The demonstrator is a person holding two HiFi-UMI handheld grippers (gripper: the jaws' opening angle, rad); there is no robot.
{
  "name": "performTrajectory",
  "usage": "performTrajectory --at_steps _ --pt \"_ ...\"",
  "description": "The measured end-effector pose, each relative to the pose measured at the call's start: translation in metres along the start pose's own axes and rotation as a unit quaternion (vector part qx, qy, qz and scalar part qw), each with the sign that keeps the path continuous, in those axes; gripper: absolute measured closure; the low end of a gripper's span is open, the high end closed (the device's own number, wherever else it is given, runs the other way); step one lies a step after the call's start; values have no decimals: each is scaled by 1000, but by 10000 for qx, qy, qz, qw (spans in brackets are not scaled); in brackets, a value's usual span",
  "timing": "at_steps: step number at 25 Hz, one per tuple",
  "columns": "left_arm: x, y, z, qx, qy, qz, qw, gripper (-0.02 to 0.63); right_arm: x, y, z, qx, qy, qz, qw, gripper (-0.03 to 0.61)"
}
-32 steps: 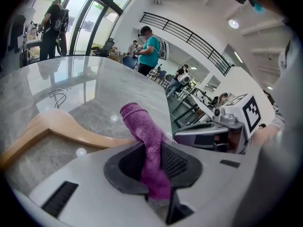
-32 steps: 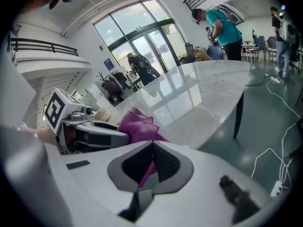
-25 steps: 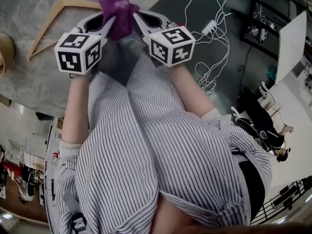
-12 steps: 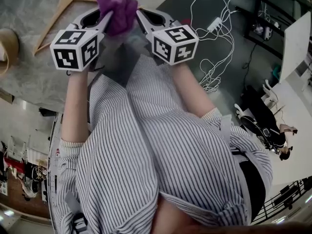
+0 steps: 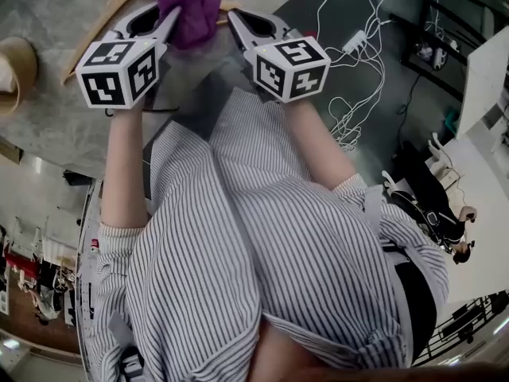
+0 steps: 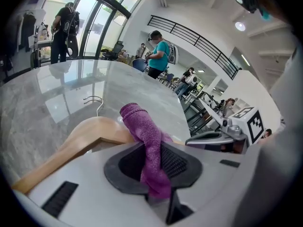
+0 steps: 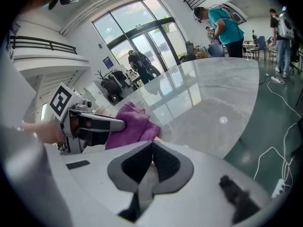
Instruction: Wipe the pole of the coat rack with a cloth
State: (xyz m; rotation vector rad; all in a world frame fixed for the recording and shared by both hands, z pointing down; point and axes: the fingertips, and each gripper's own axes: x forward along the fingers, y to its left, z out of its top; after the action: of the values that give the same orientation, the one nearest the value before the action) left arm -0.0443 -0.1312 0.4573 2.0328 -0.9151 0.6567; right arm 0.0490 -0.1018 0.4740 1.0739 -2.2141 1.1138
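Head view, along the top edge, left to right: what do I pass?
Going across: tan round object → left gripper → purple cloth → right gripper → white power strip with its cables.

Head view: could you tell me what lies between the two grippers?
The purple cloth, clamped in the left gripper; the right gripper is shut, empty. The head view shows this.
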Motion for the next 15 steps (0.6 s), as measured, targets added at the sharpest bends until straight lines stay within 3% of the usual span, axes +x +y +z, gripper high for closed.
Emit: performTrajectory --at_steps 15 --pt "-18 49 14 -220 -273 331 9988 529 25 25 4 -49 115 123 9998 563"
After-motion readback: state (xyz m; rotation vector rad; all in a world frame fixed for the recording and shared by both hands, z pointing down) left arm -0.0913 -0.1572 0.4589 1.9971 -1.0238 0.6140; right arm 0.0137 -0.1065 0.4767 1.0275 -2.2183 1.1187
